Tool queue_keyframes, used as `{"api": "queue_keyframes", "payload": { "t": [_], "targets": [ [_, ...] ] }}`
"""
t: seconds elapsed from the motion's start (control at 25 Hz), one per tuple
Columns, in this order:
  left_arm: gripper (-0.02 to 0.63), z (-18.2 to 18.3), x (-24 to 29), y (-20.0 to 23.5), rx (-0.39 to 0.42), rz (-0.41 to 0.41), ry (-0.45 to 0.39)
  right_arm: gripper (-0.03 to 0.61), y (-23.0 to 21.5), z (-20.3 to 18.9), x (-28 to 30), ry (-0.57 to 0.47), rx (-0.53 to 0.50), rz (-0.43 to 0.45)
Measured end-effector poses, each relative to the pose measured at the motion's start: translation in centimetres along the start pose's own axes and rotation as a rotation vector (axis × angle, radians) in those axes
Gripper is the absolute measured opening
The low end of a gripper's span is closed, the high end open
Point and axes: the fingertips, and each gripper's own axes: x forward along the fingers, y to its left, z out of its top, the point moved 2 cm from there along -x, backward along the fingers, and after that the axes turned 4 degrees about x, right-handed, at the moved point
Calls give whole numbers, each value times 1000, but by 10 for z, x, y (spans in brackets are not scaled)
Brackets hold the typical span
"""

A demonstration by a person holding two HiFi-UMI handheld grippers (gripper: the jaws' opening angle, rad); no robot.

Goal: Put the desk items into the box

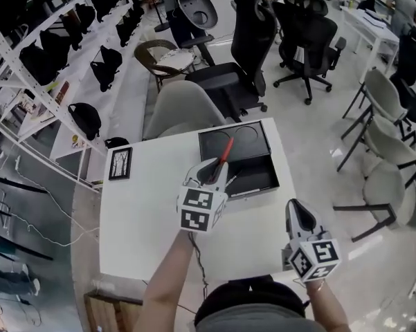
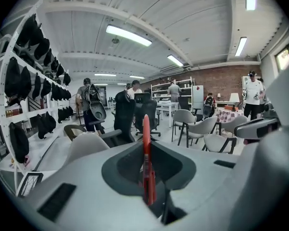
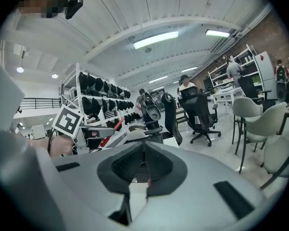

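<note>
My left gripper (image 1: 213, 173) is shut on a red pen (image 1: 225, 151), which sticks up and forward from the jaws over the open black box (image 1: 252, 144) at the far right of the white table (image 1: 145, 213). In the left gripper view the red pen (image 2: 146, 158) stands upright, pinched between the pads of the left gripper (image 2: 147, 177). My right gripper (image 1: 299, 214) hovers off the table's right front corner. Its jaws are shut with nothing in them, as the right gripper (image 3: 142, 163) view shows. That view also shows the red pen (image 3: 106, 137) at the left.
A small black-framed picture (image 1: 120, 163) lies at the table's far left edge. A grey chair (image 1: 181, 109) stands behind the table, with black office chairs (image 1: 246, 54) beyond. Grey chairs (image 1: 387, 151) stand to the right, and shelves of black bags (image 1: 90, 54) line the left.
</note>
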Motion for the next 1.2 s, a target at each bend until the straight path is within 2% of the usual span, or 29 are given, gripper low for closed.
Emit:
{"api": "queue_keyframes", "payload": {
  "t": [0.24,0.56,1.2],
  "targets": [
    [51,-18,32,-15,-15,-115,56,23,-8,-1,-7,-11,7,-60],
    [51,-40,62,-39,42,-218,138,23,-19,-4,-16,-14,35,-125],
    [51,-89,89,-68,167,-346,331,21,-29,-14,-21,-2,59,-173]
  ]
}}
